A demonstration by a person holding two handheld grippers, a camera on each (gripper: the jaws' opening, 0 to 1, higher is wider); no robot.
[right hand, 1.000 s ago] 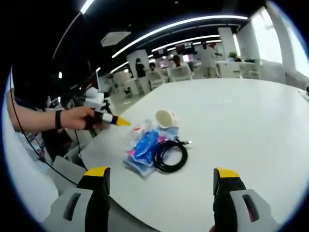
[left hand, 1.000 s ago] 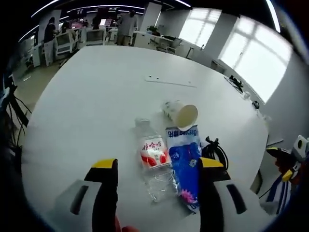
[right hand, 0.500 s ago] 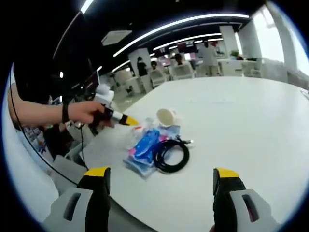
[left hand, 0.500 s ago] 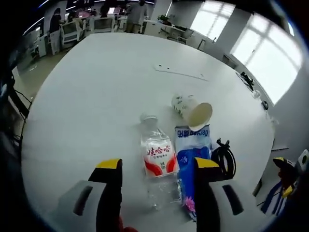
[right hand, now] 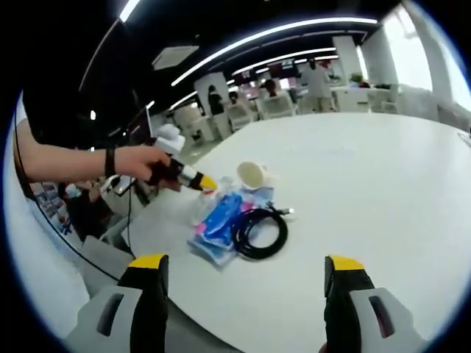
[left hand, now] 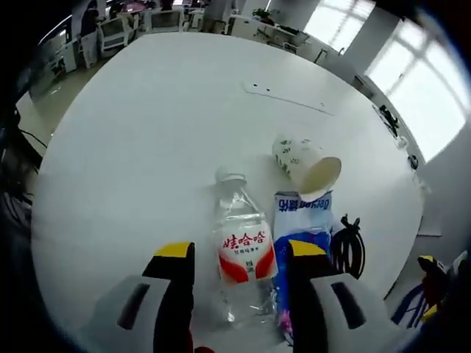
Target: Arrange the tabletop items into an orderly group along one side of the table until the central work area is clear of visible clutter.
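Fingers (left hand: 176, 294) of the left gripper (left hand: 239, 254) straddle, half-closed, the light, slippery water bottle (left hand: 241, 250) lying near the bench (left hand: 132, 132) edge; grip its labelled middle. Right gripper (right hand: 246, 268) gapes empty.

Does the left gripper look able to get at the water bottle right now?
Probably yes: the left gripper is open with its jaws either side of the lying water bottle, nothing between them.

Distant office chairs (right hand: 274, 108), ceiling lights (right hand: 294, 29)
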